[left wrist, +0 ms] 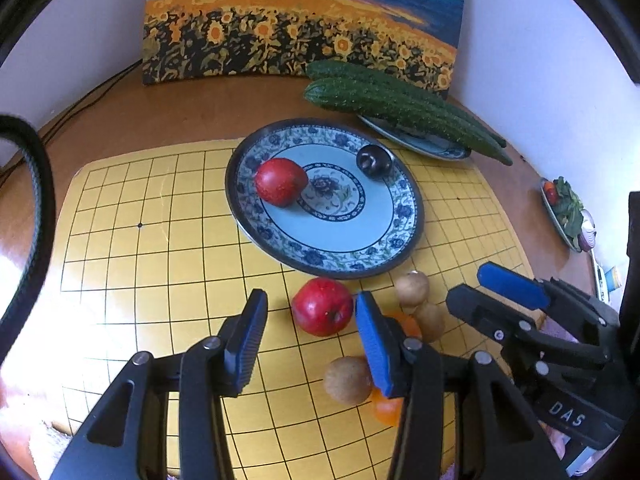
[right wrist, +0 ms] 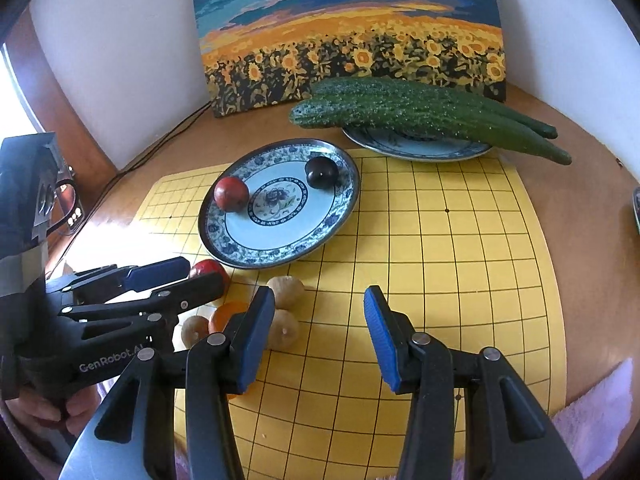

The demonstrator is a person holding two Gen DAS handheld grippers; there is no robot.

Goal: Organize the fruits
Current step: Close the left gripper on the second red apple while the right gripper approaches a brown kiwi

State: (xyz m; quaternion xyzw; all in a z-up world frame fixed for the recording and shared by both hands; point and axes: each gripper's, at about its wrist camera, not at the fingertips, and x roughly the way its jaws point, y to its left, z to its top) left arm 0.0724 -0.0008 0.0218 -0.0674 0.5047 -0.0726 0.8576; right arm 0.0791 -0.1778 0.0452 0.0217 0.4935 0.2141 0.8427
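A blue-patterned plate (left wrist: 400,216) (right wrist: 340,200) holds a red apple (left wrist: 280,181) (right wrist: 231,193) and a dark plum (left wrist: 373,160) (right wrist: 321,172). On the yellow grid mat (left wrist: 160,240) in front of it lie a second red apple (left wrist: 322,306) (right wrist: 208,269), three brown kiwis (left wrist: 346,380) (right wrist: 286,290) and oranges (left wrist: 387,410) (right wrist: 224,315). My left gripper (left wrist: 310,336) (right wrist: 180,276) is open, its jaws on either side of the loose apple. My right gripper (right wrist: 320,336) (left wrist: 476,288) is open and empty over the mat, right of the fruit pile.
Two cucumbers (left wrist: 400,104) (right wrist: 420,114) lie across a smaller plate (right wrist: 416,146) behind. A sunflower painting (left wrist: 304,20) leans on the wall. A dish of greens (left wrist: 568,212) sits at the right table edge. Cables (left wrist: 80,104) run at the back left.
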